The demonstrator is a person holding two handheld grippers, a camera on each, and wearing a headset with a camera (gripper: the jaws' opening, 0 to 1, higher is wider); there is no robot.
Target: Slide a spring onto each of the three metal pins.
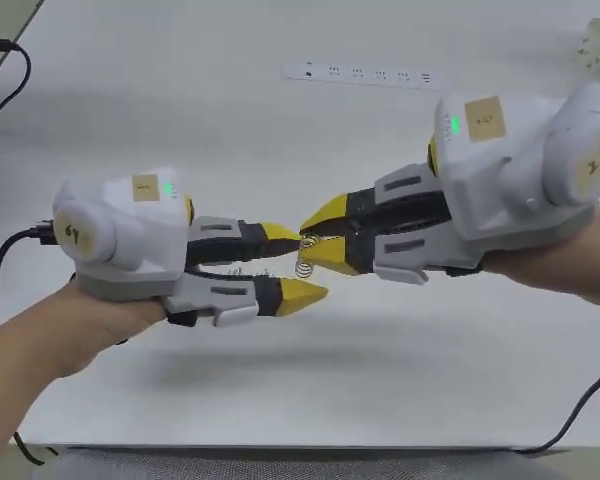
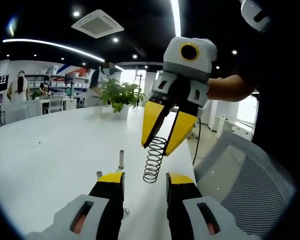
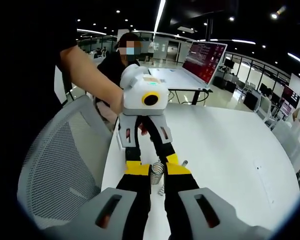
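The left gripper [image 2: 145, 176] stands wide open and grips nothing. In its own view the free end of the spring [image 2: 154, 159] dangles between its jaw tips. Beyond those tips two pins [image 2: 121, 159] stand upright on the table [image 2: 50, 165]; I cannot make out a third. The spring hangs in the air, clear of the table and not on either pin. The right gripper [image 2: 157, 149] faces the left one, its jaws drawn almost together on the spring's top coils, pinching that end alone.

That grip is the weak point, I judge. Held by a few coils, the spring can swing, squirt out of the jaws, or be crushed by too hard a squeeze, and a drop would send it bouncing away. If the left jaws close off-centre, they may bend it. The pins look slim and may be free-standing, so a nudge from a jaw could topple them.
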